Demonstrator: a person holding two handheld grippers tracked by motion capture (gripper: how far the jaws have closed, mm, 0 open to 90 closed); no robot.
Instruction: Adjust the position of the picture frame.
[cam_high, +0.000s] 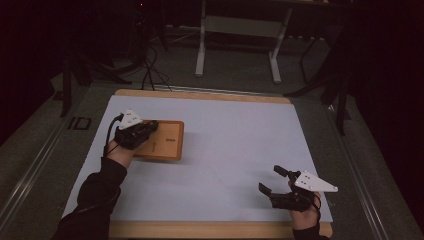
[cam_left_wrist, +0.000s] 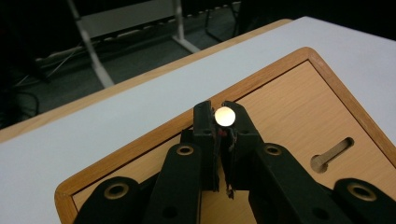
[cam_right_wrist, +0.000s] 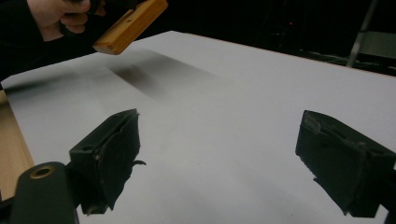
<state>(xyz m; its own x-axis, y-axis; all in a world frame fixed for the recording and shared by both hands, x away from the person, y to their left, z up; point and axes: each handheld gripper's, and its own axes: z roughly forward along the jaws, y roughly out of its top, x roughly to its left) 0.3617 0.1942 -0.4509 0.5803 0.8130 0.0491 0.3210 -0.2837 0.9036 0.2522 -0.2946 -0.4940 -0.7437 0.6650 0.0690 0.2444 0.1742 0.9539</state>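
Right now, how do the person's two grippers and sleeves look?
Both the left gripper and the right gripper are black, each with two blocky jaws and brass-ringed holes. Each carries a grey three-cornered plate on top, and a black cable trails from the left one. The sleeves are black.

Tan wooden box (cam_high: 165, 141); white mat (cam_high: 235, 150); black jaws; pale disc (cam_left_wrist: 225, 115).

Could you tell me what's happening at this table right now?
A person holds a gripper in each hand over a white-topped table. The left gripper is shut on a small round disc, held above a wooden board that has a keyhole-shaped slot. The right gripper is open over bare tabletop near the front edge, holding nothing.
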